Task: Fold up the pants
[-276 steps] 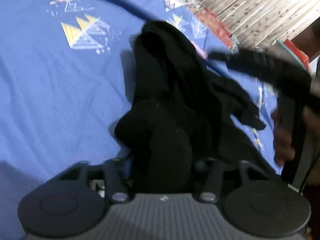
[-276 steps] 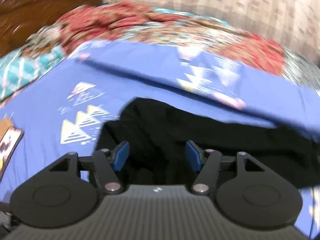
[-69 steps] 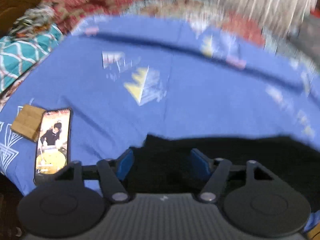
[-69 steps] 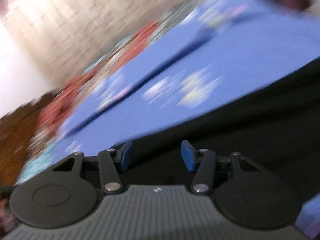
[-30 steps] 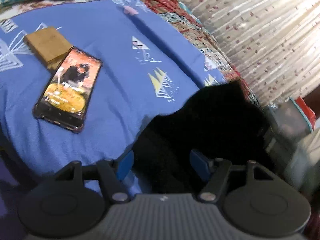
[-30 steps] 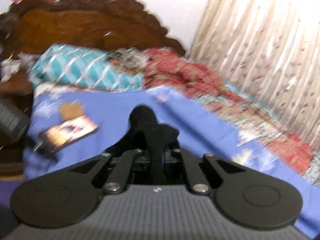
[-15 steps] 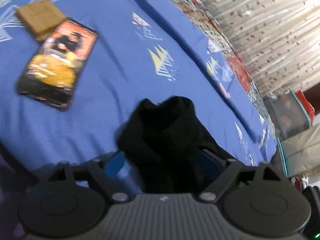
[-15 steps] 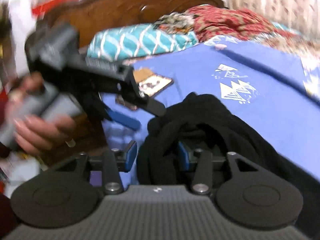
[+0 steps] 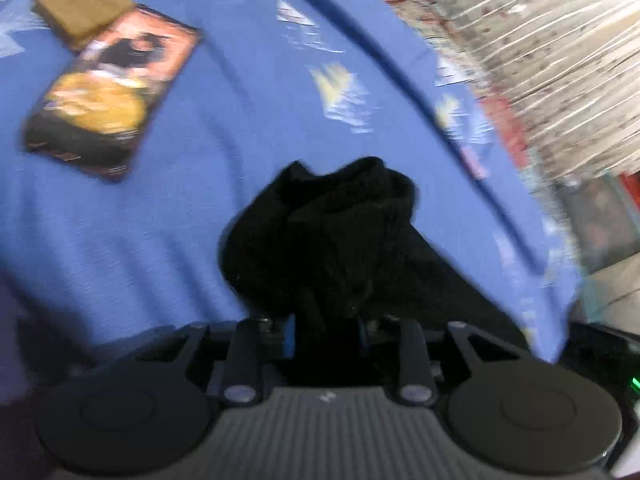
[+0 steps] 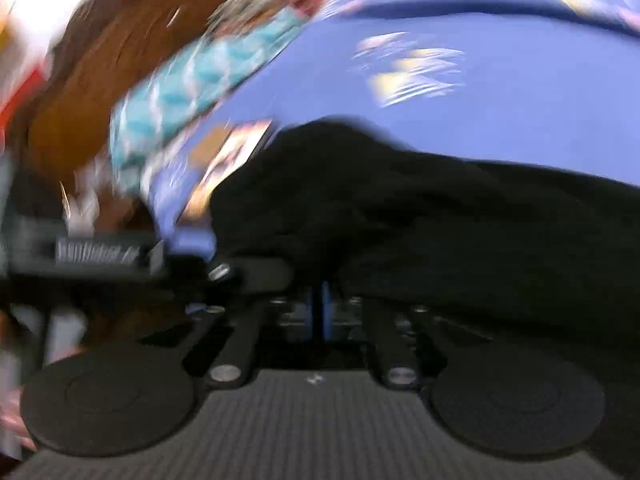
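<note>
Nearest to us, the left tongs have just closed from wide open onto a bunched edge of the black pants; cloth sits between the pads. The right tongs have likewise just snapped together, pads almost touching; whether they pinch fabric we cannot tell. The pants lie heaped on the blue bedsheet, so we judge a fresh grip for the next fold. Beyond lies a phone.
</note>
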### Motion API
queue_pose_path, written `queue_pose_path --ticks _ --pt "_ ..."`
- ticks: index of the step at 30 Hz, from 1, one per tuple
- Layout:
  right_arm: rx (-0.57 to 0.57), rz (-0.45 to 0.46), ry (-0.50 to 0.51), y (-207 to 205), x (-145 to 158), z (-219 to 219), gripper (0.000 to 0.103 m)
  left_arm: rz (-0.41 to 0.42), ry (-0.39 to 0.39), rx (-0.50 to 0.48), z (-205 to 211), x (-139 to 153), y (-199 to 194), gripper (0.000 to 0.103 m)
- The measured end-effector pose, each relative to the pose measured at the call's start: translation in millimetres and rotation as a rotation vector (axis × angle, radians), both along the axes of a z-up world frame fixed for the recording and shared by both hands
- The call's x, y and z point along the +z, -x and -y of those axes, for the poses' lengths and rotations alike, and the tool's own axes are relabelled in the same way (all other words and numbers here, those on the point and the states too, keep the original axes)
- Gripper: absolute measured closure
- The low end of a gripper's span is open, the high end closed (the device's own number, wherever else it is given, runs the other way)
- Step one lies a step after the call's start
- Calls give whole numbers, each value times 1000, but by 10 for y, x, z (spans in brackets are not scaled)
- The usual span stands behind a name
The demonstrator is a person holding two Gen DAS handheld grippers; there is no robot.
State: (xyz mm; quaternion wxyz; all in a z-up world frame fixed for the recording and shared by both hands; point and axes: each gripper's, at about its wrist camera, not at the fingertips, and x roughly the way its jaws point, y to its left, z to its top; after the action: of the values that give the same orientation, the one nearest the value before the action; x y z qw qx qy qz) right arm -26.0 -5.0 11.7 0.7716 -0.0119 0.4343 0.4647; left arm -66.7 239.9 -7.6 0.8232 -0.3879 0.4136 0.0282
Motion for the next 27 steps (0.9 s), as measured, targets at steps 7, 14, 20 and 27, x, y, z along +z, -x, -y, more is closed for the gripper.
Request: queue_pose_path --ticks 7,14,20,27 --pt "-74 -210 -190 -237 43 387 93 32 -58 4 -10 232 201 62" --pt "-290 -20 -240 24 428 1727 91 177 -123 -14 111 774 102 63" --pt "-391 20 -114 369 409 2444 90 162 -211 -222 830 704 -445 63" --pt "-423 19 -31 425 203 2393 66 9 -335 -240 1104 223 -956 73"
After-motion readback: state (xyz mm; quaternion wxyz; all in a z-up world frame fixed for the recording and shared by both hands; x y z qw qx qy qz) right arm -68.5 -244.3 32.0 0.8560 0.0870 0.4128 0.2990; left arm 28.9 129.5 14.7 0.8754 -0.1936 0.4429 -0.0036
